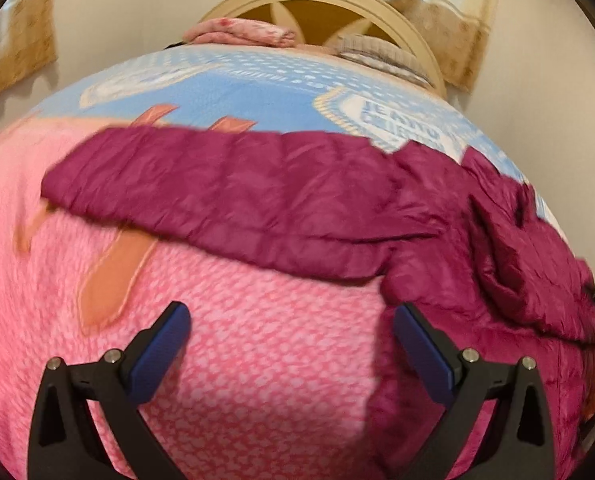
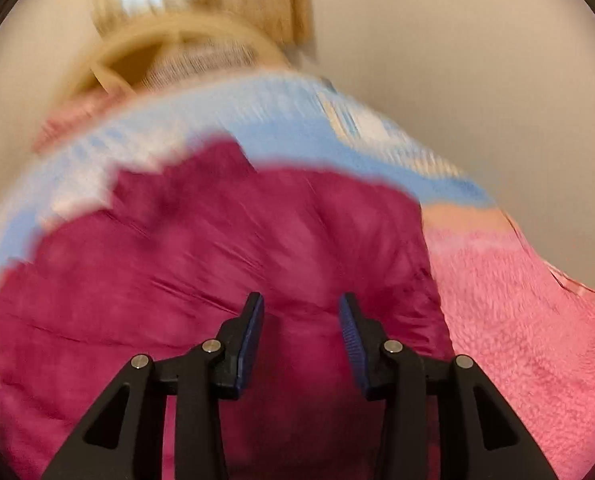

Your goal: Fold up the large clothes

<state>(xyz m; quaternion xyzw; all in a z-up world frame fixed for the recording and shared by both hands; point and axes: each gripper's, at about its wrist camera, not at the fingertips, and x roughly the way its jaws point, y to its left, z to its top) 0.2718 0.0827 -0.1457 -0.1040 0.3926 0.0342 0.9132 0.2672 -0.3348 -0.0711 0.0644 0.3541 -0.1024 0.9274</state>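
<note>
- Left wrist view, going left to right: pink and blue blanket (image 1: 237,360) covering the bed, then the magenta puffer jacket (image 1: 257,200) lying across it, one sleeve stretching out to the left and the bulk bunching up at the right edge.
- Left gripper (image 1: 291,332) hovering with jaws spread wide, gripping nothing, only blanket showing between the pads; right finger sitting just beside the jacket's near edge. Probably lining up for a grab on that hem, judging by the angle.
- Sleeve lying flat and straight, likely laid out that way for folding inward.
- Further back: folded pink bedding (image 1: 241,32) and a grey knit pile (image 1: 377,52) resting against the cream headboard (image 1: 321,0), looking like parked stuff, not part of the job.
- Right wrist view, pretty blurry: jacket (image 2: 217,240) filling most of the frame, pink blanket (image 2: 517,300) off to the right.
- Right gripper (image 2: 301,316) standing partly open over the jacket body, pads not pinching any fabric as far as visible.
- Only the left view catching the sleeve and its far cuff; only the right view showing the jacket's body up close and the bed's right edge dropping away.
</note>
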